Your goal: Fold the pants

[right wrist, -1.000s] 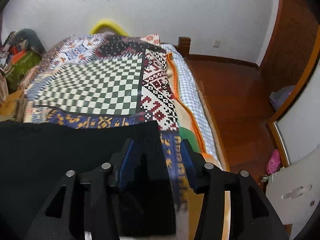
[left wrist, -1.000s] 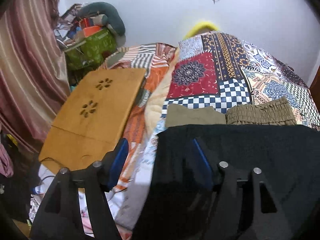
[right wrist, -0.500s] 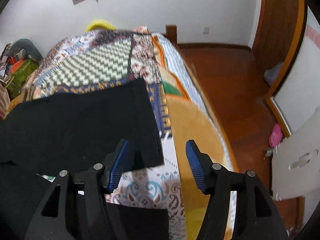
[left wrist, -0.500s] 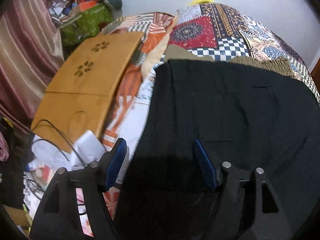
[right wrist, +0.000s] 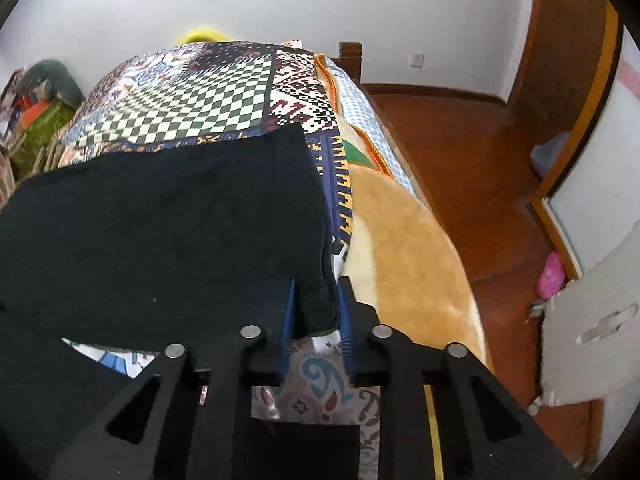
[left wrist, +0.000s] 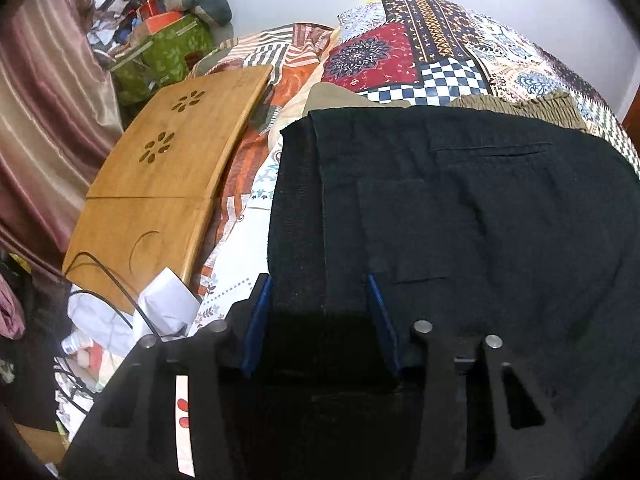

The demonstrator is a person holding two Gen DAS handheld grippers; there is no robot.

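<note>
- The black pants (left wrist: 460, 220) lay spread across the near part of the bed (right wrist: 408, 240), waistband toward the bed's left edge, leg hems toward its right edge.
- The left hand-held gripper (left wrist: 320, 312) stood over the waistband end with its blue pads wide apart; cloth sat between them, but nothing was pinched.
- The right hand-held gripper (right wrist: 316, 312) had its pads drawn in close on the hem corner near the bed's right edge, and the dark fabric bunched between them. That read as a grip on the pants.
- My call on the step: one end was taken, the other was being lined up, and the fold itself was not yet made.
- The next move looked to need the left pads closing on the waistband edge, catching both layers, before either end lifted. A one-sided lift would likely drag the cloth crooked.
- The fabric looked soft and limp, so it would probably sag between the two grips.
- The bed wore a busy patchwork quilt (right wrist: 192, 92) of checks and prints, with a tan blanket (right wrist: 400, 248) falling off its right edge.
- Olive-coloured garments (left wrist: 520, 102) lay on the quilt just beyond the pants.
- A wooden lap tray (left wrist: 168, 168) rested at the bed's left edge, with cables and paper near its close corner.
- Beyond that hung a pink curtain (left wrist: 44, 120); a green patterned bag (left wrist: 164, 56) sat by the white wall.
- To the right was a red-brown wooden floor (right wrist: 472, 152).
</note>
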